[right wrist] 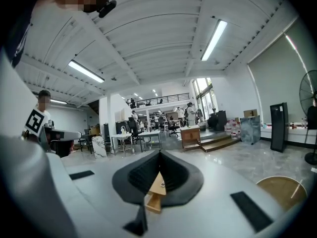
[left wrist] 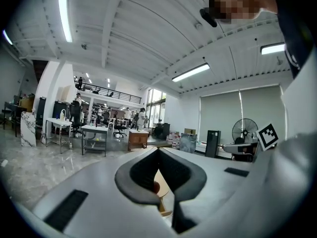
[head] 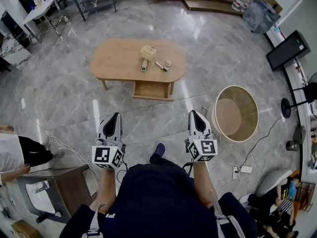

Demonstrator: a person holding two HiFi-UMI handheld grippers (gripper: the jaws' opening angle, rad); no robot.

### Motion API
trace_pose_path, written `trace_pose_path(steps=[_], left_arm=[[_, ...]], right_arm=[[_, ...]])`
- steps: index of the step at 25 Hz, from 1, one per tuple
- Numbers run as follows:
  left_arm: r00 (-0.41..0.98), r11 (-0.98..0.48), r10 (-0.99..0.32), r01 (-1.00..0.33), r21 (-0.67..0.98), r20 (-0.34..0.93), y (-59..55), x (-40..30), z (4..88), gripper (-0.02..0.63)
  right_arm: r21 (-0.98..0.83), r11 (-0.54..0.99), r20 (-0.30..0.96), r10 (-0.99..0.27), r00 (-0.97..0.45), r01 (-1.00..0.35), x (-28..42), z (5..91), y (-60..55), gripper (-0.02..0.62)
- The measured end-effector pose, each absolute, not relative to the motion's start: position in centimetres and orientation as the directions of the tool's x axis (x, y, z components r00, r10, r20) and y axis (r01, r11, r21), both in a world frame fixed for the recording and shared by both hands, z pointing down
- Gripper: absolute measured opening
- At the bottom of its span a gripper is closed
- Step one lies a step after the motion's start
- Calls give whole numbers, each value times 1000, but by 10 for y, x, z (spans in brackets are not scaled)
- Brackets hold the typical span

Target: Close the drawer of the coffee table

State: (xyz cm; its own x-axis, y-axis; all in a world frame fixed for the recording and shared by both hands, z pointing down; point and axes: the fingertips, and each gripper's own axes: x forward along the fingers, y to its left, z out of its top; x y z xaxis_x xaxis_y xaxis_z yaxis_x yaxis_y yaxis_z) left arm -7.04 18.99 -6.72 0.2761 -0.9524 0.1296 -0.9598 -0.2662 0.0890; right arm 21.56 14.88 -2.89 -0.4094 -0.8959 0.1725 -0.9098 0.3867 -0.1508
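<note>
In the head view, the coffee table (head: 119, 58) stands on the marble floor (head: 64, 93) at twelve o'clock from us, well apart from both grippers. Its drawer (head: 151, 89) is pulled out from the edge that faces us, toward six o'clock, so the task is not yet done. A small box (head: 148, 51), a remote (head: 144, 65) and two little pieces (head: 165, 65) lie on the surface (head: 111, 66). The left gripper (head: 117, 115) and the right gripper (head: 194, 113) are held side by side, pointing at the table. A round basket (head: 253, 114) sits at two o'clock and a white cable (head: 69, 150) trails on the floor at nine o'clock.

In the left gripper view, the jaws are pressed together with nothing between them. A strip of the wooden table shows just below the tips.

In the right gripper view, the jaws are likewise closed and empty, and the open drawer (right wrist: 151, 203) shows in line beneath them.

We judge the main risk to be in the push. If only one closed tip meets the drawer front, or meets it off centre, the drawer could skew and jam. Too hard a shove might slide the light table over the smooth floor or rattle the things on top. The cable near our feet could catch a step as we close in.
</note>
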Motion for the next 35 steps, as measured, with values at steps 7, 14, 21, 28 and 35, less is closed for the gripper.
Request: trace_pose_path(steps=[7,14,21,28,35], left_arm=[[261,-253,-955,-964,78,139,161,-53,-70,25],[244,-235,-959,-969,78,144,145,-51,-75,25],[252,-242,-955,-967,80,158,129,-63,-71,25],[271,-263,-952,-962,72,146,93,-83,-71,25],[307,-299,-943,-951,81,124,51,-114,-59,25]], right_arm=[[-171,411,173,-882,-438,-895,229,-27,114,26],[-191,417,186,-873,-450,-888,226,-20,96,26],[-203,405,196,-875,-442,-892,214,-15,85,26],[-180,364,215,-892,-398,-914,203,-16,57,26],[-147,326,199,-915,-351,-934,180,-15,20,26]])
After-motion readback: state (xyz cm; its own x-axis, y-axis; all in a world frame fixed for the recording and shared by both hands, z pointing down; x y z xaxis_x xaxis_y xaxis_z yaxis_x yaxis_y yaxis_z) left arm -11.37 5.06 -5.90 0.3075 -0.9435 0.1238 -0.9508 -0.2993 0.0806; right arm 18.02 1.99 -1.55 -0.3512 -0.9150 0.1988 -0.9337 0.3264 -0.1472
